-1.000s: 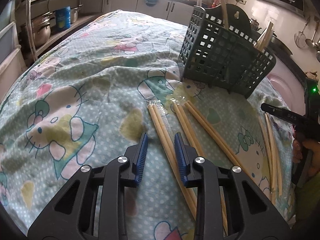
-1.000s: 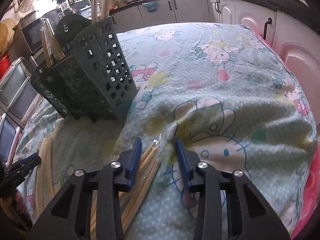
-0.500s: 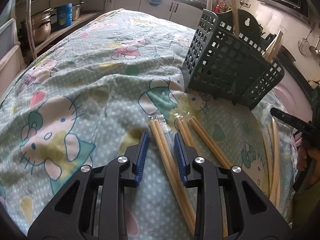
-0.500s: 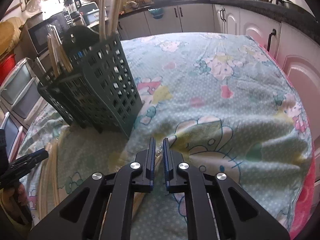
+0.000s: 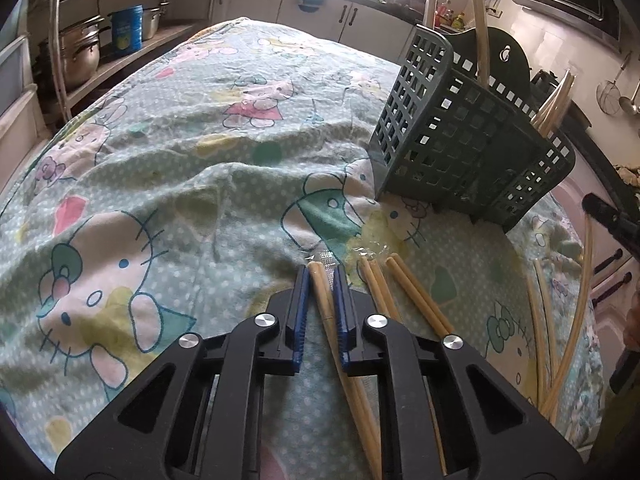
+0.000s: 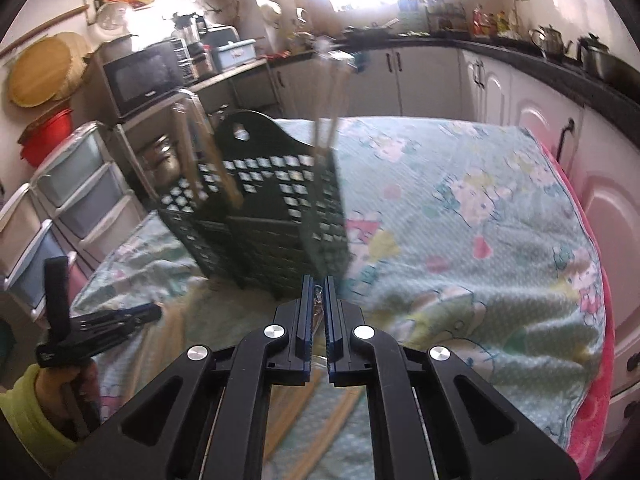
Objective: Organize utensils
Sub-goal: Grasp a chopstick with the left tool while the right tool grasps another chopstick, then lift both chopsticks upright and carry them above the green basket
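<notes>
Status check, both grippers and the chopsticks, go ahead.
Left gripper closed around a wrapped chopstick pair on the cloth. Right gripper shut on something, blurred. Green basket ahead, nothing blocking.

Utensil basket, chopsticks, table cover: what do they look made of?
Utensil basket: moulded plastic by its look, matt dark green, with a regular square-hole grid.
Chopsticks: pale tan sticks, likely bamboo or wood; no grain is visible. The pair in the left hand-held gripper seems sleeved in clear film.
Table cover: woven fabric, wrinkled, cartoon-printed.

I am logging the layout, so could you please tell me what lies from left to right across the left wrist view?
Pot → blue can → left gripper on wrapped chopsticks → loose chopsticks → basket → right gripper.
</notes>
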Available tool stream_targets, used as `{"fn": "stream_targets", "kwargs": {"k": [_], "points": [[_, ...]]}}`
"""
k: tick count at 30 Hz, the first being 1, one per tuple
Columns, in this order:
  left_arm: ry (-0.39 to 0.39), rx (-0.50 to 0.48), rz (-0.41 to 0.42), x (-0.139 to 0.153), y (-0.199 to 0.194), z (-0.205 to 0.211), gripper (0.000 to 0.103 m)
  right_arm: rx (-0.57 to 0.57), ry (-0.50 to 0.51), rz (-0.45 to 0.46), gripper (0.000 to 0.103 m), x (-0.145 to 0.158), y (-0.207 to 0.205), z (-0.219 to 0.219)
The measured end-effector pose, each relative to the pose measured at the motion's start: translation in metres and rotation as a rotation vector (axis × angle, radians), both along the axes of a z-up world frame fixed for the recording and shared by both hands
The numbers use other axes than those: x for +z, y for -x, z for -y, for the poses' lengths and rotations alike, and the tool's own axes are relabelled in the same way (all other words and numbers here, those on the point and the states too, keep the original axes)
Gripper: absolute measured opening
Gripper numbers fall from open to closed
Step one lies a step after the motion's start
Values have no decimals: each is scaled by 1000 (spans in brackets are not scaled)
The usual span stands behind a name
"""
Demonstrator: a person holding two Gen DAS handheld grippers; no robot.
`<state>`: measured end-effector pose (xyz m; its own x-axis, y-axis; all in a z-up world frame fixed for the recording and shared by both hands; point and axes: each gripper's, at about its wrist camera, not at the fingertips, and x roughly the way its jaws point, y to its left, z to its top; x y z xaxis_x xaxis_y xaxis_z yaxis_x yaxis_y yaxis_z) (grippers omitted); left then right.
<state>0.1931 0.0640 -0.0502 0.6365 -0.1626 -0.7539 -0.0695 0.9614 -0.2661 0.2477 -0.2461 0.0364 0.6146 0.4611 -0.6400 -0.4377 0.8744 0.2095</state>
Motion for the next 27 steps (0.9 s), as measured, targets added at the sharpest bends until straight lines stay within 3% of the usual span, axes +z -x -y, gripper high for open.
{"fn": "stream_targets", "kwargs": {"k": [8, 27], "points": [[48, -12, 44, 21, 13, -10, 3, 85, -22, 66, 5, 31, 18, -36], [55, -37, 217, 102, 21, -12, 1, 190, -93, 189, 5, 88, 40, -87]]}}
